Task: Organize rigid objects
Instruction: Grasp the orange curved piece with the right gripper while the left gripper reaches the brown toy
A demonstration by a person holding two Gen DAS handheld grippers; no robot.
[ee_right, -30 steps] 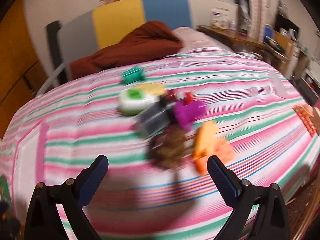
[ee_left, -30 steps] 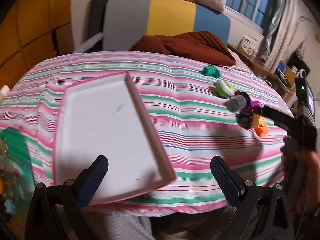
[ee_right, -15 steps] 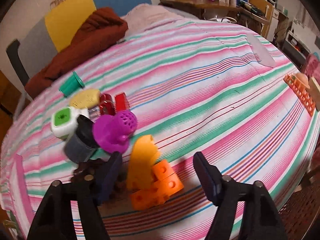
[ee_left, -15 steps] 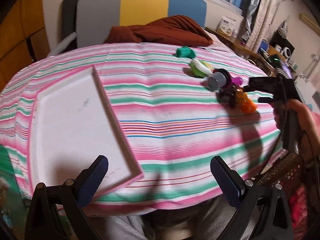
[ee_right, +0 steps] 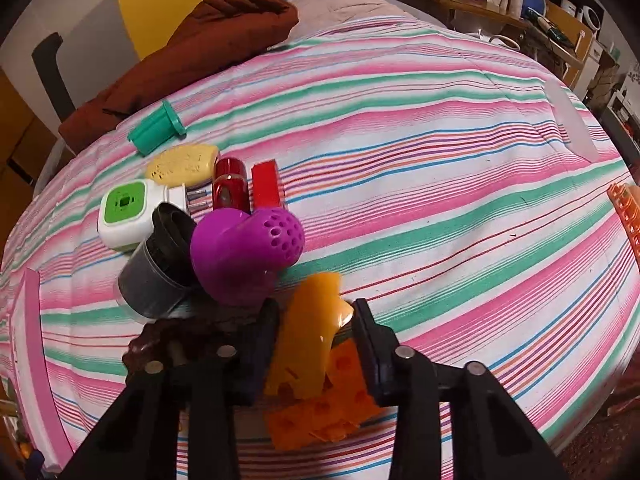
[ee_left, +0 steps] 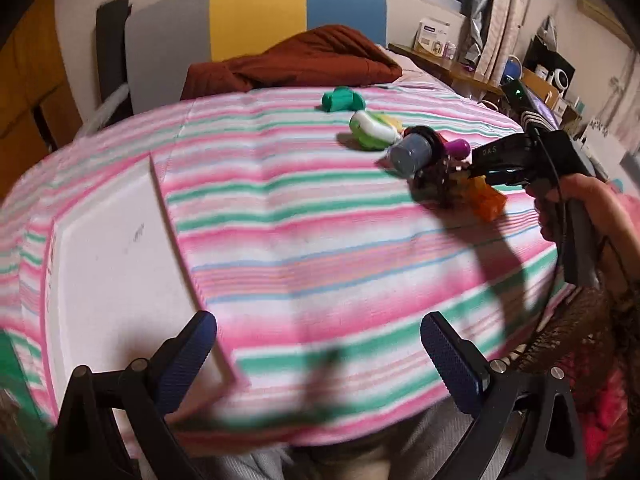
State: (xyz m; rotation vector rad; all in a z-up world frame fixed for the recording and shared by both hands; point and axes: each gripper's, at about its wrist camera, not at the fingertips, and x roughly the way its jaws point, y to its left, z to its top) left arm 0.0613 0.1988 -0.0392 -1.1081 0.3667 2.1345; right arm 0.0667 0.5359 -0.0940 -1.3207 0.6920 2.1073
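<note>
A pile of small toys lies on the striped bed: a green cup [ee_right: 158, 130], a white-and-green plug [ee_right: 124, 210], red pieces [ee_right: 228, 188], a purple perforated piece [ee_right: 248, 252], a grey pot [ee_right: 156, 268] and orange blocks [ee_right: 320, 412]. My right gripper [ee_right: 314, 312] points steeply down into the pile. Its jaws are closing, and a yellow-orange plastic piece [ee_right: 308, 340] stands between the pads, touching both. In the left wrist view the right gripper [ee_left: 472, 168] sits at the pile's right side. My left gripper [ee_left: 320, 356] is open and holds nothing, near the corner of the white pink-rimmed tray [ee_left: 112, 264].
A brown blanket [ee_left: 296, 60] lies at the head of the bed under a grey, yellow and blue headboard [ee_left: 256, 12]. A cluttered desk [ee_right: 520, 4] stands at the right. An orange rack [ee_right: 626, 208] and a clear lid [ee_right: 568, 120] lie near the bed's right edge.
The right gripper came down onto the pile and its jaws narrowed from wide open to around the yellow-orange piece. The left gripper shifted sideways, so the tray now sits further left in its view.
</note>
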